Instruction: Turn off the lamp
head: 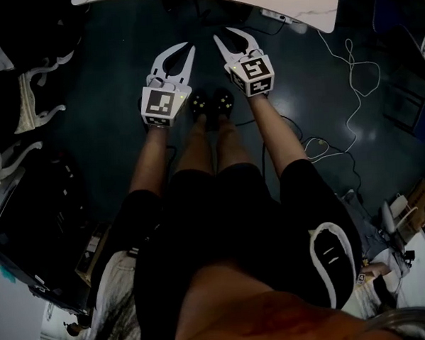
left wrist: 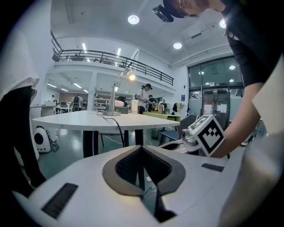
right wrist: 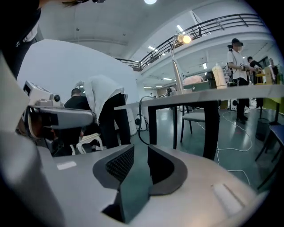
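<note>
1. Lamp (left wrist: 129,76) glows on a white table (left wrist: 88,120), well apart from both grippers, which hang low over the dark floor (head: 109,100) before the person's legs (head: 197,142).
2. Left gripper (head: 189,47): jaws clenched, nothing between them.
3. Right gripper (head: 223,35): jaws parted, empty.
4. The lamp's switch is too small to make out.

White table (left wrist: 88,120) on dark glossy floor (head: 103,107) (mezzanine railing (left wrist: 111,56) above).
</note>
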Tool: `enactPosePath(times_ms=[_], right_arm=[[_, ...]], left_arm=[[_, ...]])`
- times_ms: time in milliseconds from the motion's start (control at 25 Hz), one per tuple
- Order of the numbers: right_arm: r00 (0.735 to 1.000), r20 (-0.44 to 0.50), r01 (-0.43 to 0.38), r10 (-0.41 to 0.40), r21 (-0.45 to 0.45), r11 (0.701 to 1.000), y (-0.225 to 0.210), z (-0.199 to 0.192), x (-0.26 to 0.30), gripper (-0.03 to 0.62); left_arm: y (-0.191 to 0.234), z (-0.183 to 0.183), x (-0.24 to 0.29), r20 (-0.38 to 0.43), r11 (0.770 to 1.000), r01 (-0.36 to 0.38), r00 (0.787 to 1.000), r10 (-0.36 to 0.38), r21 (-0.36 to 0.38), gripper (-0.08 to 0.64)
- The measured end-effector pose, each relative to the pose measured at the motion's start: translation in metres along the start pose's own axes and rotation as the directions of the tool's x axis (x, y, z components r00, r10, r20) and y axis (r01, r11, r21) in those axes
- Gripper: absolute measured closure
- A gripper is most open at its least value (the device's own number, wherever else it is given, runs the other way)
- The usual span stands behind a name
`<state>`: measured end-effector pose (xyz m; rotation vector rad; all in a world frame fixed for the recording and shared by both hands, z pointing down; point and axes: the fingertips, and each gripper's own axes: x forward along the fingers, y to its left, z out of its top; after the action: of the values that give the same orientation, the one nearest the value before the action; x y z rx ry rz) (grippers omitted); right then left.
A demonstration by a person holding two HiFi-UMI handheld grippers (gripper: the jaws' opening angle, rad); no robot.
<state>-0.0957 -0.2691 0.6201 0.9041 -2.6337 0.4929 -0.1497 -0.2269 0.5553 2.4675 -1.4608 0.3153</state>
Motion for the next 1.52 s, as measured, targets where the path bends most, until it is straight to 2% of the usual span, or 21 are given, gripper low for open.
enactPosePath(times_ms=[240, 560, 720, 1000, 1080, 1280, 1520], right_arm=[[0.998, -0.003, 0.055, -0.055, 0.065, 0.996, -0.023, -0.031, 0.041, 0.528], [0.99, -0.022, 0.142, -0.14, 0.137, 0.98, -0.053, -0.078, 0.08, 0.515], [0.988, -0.007, 0.153, -0.153, 0.149, 0.977, -0.057, -0.081, 0.098, 0.515], [0.985, 0.005, 0.169, -0.172, 0.157, 0.973, -0.062, -0.081, 0.119, 0.517], [0.983, 0.018, 0.177, -0.183, 0.163, 0.971, -0.062, -0.079, 0.118, 0.557], [0.987, 0.045, 0.145, -0.157, 0.206, 0.968, -0.054, -0.072, 0.107, 0.578], [0.992, 0.11, 0.031, -0.064, 0.28, 0.96, -0.026, -0.041, 0.071, 0.58]], left_arm=[[0.01, -0.022, 0.004, -0.002, 1.0, -0.021, 1.0, 0.021, 0.013, 0.565], [0.022, -0.06, 0.009, 0.02, 0.999, -0.029, 0.999, 0.03, -0.015, 0.565], [0.028, -0.071, 0.006, 0.007, 0.999, -0.028, 1.0, 0.028, 0.015, 0.565], [0.037, -0.081, -0.002, 0.008, 0.999, -0.034, 0.999, 0.034, 0.003, 0.565], [0.038, -0.079, -0.003, 0.009, 0.999, -0.031, 0.999, 0.031, -0.021, 0.565], [0.038, -0.079, -0.005, -0.003, 1.0, -0.028, 1.0, 0.028, -0.001, 0.565], [0.031, -0.063, -0.011, -0.017, 1.0, -0.023, 1.0, 0.023, 0.017, 0.565]])
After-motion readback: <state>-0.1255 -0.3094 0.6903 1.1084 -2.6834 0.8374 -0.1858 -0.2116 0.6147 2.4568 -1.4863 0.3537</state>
